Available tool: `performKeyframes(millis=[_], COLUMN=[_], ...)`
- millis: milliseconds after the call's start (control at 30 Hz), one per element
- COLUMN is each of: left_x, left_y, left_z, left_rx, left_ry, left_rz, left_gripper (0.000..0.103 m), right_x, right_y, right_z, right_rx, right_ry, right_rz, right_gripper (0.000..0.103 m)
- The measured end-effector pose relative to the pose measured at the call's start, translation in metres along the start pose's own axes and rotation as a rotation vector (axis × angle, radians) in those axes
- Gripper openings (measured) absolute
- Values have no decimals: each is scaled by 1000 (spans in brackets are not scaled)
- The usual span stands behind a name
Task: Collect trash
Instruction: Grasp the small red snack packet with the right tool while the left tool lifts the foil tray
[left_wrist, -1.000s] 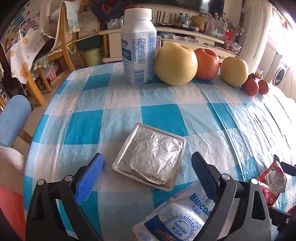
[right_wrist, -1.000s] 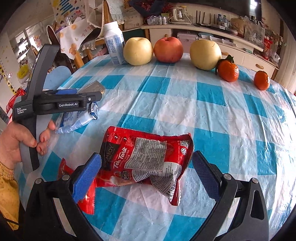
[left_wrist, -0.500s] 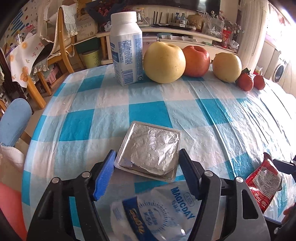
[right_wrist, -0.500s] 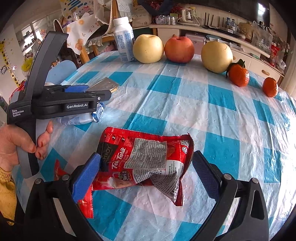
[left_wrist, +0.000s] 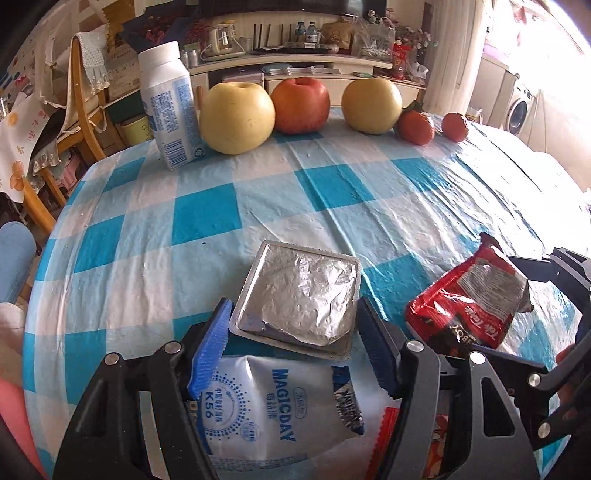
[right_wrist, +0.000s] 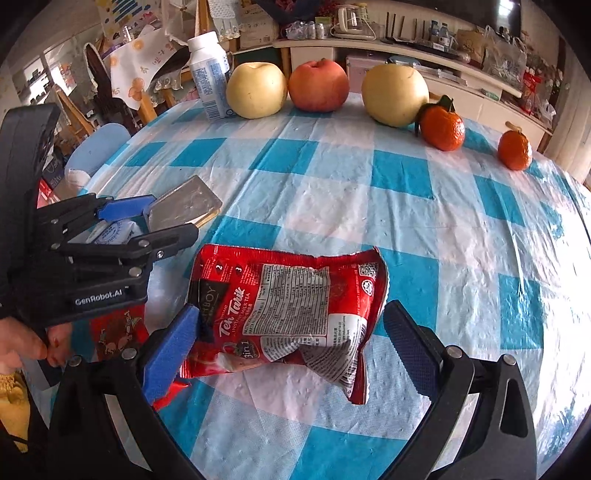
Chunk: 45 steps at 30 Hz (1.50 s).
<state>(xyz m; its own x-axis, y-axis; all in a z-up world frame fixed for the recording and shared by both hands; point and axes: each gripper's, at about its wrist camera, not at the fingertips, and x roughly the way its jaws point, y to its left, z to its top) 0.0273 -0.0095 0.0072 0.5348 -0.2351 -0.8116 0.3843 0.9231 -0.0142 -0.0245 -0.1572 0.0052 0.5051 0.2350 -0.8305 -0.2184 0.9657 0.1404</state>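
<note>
Left wrist view showed me the round table under its blue-and-white checked tablecloth (left_wrist: 207, 221), the biggest thing in play and slick-looking plastic, so I judged anything nudged on it could slide rather than stay put. Along the far edge stood a white milk bottle (left_wrist: 168, 107), two yellow pears (left_wrist: 238, 116), a red apple (left_wrist: 301, 105) and two mandarins (left_wrist: 415, 127), well apart from the trash; they were not rubbish, and a wide sweep could have knocked the upright bottle over. Nearer lay the red Teh Tarik sachet (right_wrist: 291, 306), crumpled and puffed, with my right gripper (right_wrist: 291, 343) spread wide around it, the blue pad touching or nearly touching its left edge and the other finger standing clear; I feared that closing would squash it sideways or catch only a fold, letting it slip out. Beneath my left gripper (left_wrist: 291, 343) sat the white Magicday pouch (left_wrist: 277, 402), and between its fingers the foil-lidded tray (left_wrist: 299, 295); the jaws sat close against the tray's near corners, but I could not tell if they truly pinched it. Gripping only the thin rim could have tilted the tray or dragged the pouch along. A second red wrapper (right_wrist: 114, 328) lay half hidden beside the left gripper, easy to miss.
</note>
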Motion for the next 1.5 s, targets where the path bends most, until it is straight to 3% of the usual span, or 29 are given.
performKeyframes(millis=[133,233,400,633,667,733,833,1133,1333,1500], left_x=[-3,-7,-24,-39,-42,-47,-55,-76,-92,-106], left_y=[-2,2,17,32,35,39,47,63,74,84], left_z=[-2,-2,1,-2,-3,-6,-11,-25,-46,-52], left_rx=[-1,-19,-77,-123,-131,-147,-168,-214,-283,-287], left_ry=[-4,-15,-65,-104,-110,-120,-136,-184,-203,-228], left_rz=[-29,-39,-66,-63,-60,-58,-47,-11,24,60], left_gripper=[67,67,67,67,67,67,67,67,67,67], right_x=[-2,-15,-39,-31,-29,-22,-14,-5,-7,-7], right_y=[0,2,19,74,82,92,98,103,99,97], right_z=[-2,-4,-6,-21,-24,-29,-31,-34,-32,-32], right_rx=[1,-16,-83,-282,-314,-351,-373,-405,-382,-370], right_ry=[5,-51,-129,-68,-62,-36,-18,-15,-41,-52], right_rz=[6,-8,126,227,223,222,199,169,134,122], right_gripper=[99,99,99,98,96,78,71,68,44,43])
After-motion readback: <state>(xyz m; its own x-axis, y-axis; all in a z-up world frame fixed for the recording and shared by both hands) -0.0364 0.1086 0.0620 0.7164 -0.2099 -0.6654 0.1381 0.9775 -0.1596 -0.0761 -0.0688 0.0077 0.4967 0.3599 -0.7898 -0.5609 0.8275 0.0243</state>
